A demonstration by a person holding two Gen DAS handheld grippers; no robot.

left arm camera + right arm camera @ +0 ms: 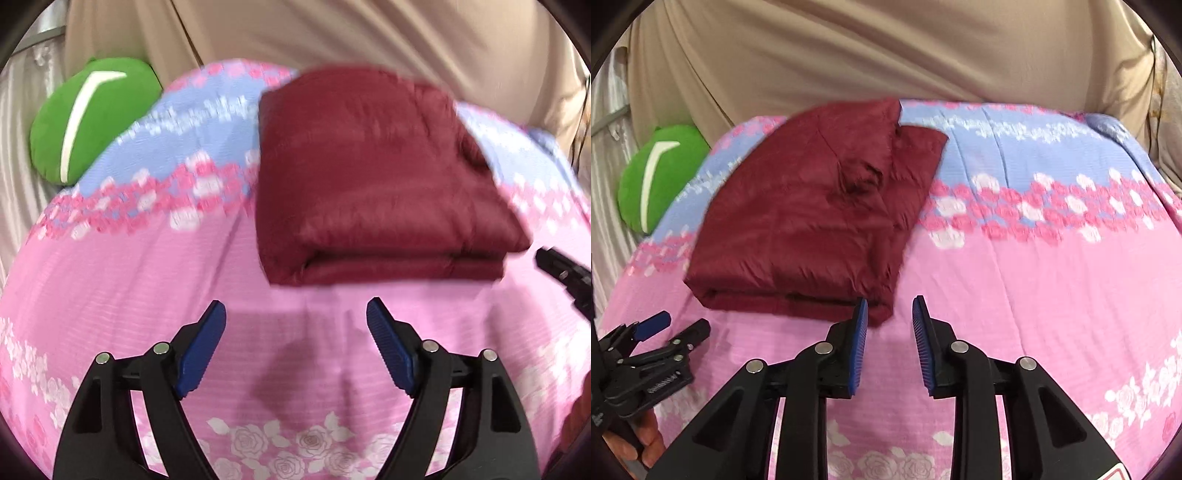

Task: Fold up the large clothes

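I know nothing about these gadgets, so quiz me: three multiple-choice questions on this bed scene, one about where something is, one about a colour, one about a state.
1. Where does the green cushion lie?
A. on the folded garment
B. at the bed's far left edge, beside the floral bedspread
C. between the right gripper's fingers

2. What colour is the folded garment?
A. dark red
B. yellow
C. white

3. How do the left gripper and right gripper stand?
A. both clamped on the garment
B. one clamped on the cushion
C. both open, holding nothing

Answers: B, it sits left of the bedspread; A, it is maroon in both views; C, a gap shows between each pair of blue pads.
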